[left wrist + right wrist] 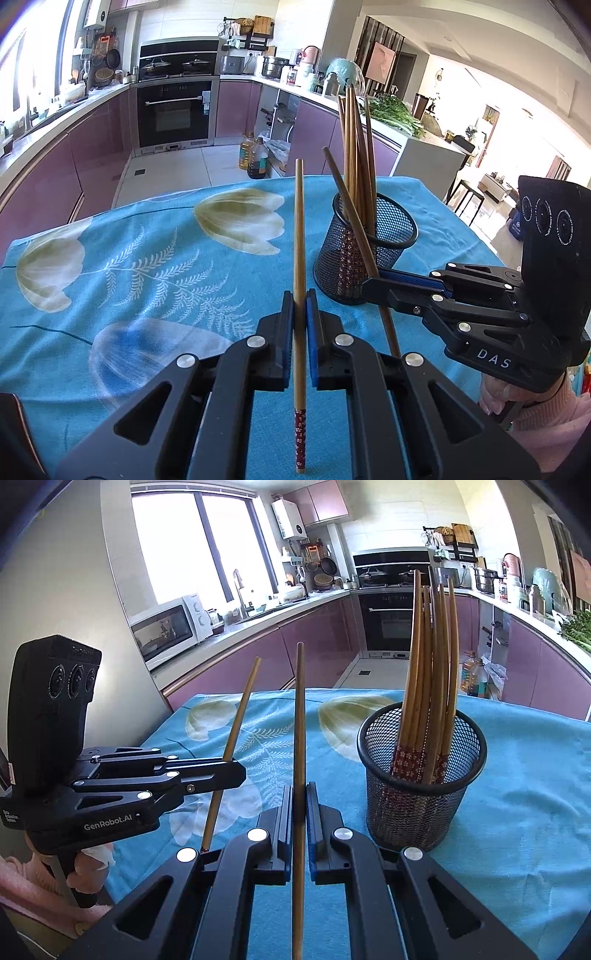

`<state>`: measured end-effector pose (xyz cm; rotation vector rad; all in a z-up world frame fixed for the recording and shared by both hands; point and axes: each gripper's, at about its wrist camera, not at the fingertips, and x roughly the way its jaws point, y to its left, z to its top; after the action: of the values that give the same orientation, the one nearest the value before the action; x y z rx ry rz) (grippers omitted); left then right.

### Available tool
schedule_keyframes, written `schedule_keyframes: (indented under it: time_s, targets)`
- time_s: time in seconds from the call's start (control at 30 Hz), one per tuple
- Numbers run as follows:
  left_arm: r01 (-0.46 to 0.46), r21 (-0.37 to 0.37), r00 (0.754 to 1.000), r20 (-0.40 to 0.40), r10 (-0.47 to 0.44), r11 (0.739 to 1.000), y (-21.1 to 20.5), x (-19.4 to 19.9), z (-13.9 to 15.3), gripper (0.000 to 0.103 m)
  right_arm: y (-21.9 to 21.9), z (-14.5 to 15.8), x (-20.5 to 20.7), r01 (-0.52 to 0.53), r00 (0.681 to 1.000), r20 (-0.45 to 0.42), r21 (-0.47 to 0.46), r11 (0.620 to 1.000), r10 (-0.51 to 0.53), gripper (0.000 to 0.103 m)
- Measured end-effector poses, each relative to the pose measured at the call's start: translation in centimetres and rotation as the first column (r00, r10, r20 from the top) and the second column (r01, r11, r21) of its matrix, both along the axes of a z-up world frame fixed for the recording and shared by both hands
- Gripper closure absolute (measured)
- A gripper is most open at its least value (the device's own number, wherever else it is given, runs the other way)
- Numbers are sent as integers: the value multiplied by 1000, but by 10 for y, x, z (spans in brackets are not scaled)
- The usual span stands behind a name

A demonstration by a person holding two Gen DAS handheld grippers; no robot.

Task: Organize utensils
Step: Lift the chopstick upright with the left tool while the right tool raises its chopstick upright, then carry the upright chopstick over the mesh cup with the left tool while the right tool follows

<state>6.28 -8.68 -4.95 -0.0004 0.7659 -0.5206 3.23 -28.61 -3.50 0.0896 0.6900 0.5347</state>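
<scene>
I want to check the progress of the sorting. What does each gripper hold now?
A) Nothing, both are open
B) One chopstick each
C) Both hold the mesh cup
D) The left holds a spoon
B: the left gripper and the right gripper each clamp a single chopstick, beside the mesh cup.

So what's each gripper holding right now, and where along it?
Each holds one chopstick. The left gripper clamps its chopstick around mid-shaft, patterned end toward the camera. The right gripper clamps its chopstick mid-shaft too.

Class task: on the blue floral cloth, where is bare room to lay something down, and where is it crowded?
Free: the wide stretch of tablecloth left of the mesh cup, out to the far edge. Crowded: around the cup, where the right gripper and left gripper each hold a chopstick.
</scene>
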Motion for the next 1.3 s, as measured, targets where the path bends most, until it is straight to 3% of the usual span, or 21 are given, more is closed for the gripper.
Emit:
schedule_keyframes:
  time_s: [1.3]
  targets:
    - [11,-50,999,53,-9,999,8,-10,16,96,-12,19,-5,34,997,67,15,999,-35,97]
